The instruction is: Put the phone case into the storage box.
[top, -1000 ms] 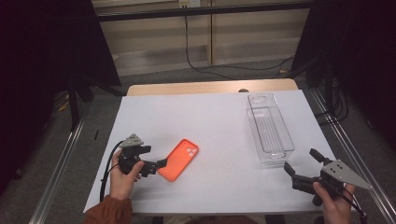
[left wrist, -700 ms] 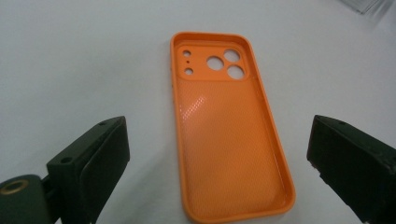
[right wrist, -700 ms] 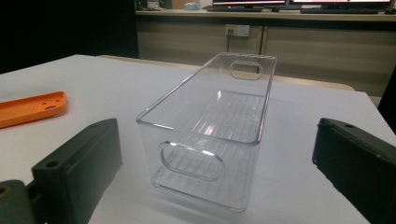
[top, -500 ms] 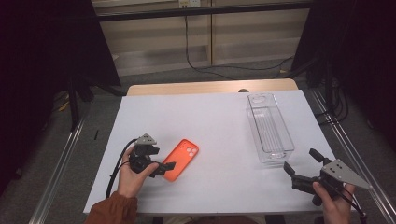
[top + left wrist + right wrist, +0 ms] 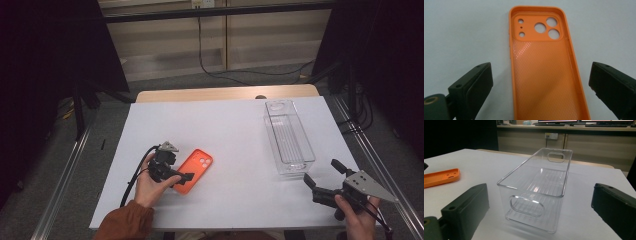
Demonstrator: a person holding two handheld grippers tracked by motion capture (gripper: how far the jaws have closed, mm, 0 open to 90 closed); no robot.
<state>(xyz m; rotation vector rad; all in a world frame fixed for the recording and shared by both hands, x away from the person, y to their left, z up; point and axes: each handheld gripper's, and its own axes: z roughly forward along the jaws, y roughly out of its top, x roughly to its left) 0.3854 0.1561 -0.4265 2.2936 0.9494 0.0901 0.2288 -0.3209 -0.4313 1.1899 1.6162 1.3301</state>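
- High view, near edge: the left gripper (image 5: 184, 176) sits at about 7 o'clock on the table (image 5: 235, 135), moved in from a spot farther left a second ago, so its tips now reach the near end of the case (image 5: 195, 171).
- The right gripper (image 5: 322, 172) stays parked at 5 o'clock, where it was a second ago, spread wide and empty; the right gripper view shows its jaws standing apart with the bin ahead between them.
- Left gripper view: the jaws stand wide apart, one on each side of the case (image 5: 544, 70), touching neither long edge and gripping nothing.
- The case lies flat, hollow side up, camera cut-outs at its far end, pointing toward 1 o'clock; it rests left of table centre.
- Farther off, at 2 o'clock, the clear bin (image 5: 288, 137) stands empty, well apart from the case.
- The change reads as an approach finished: the left claw is lined up to close across the case's width. I judge pinching is next, then a carry, likely toward the bin.
- Risk: the thin soft rim may flex or slip when squeezed.
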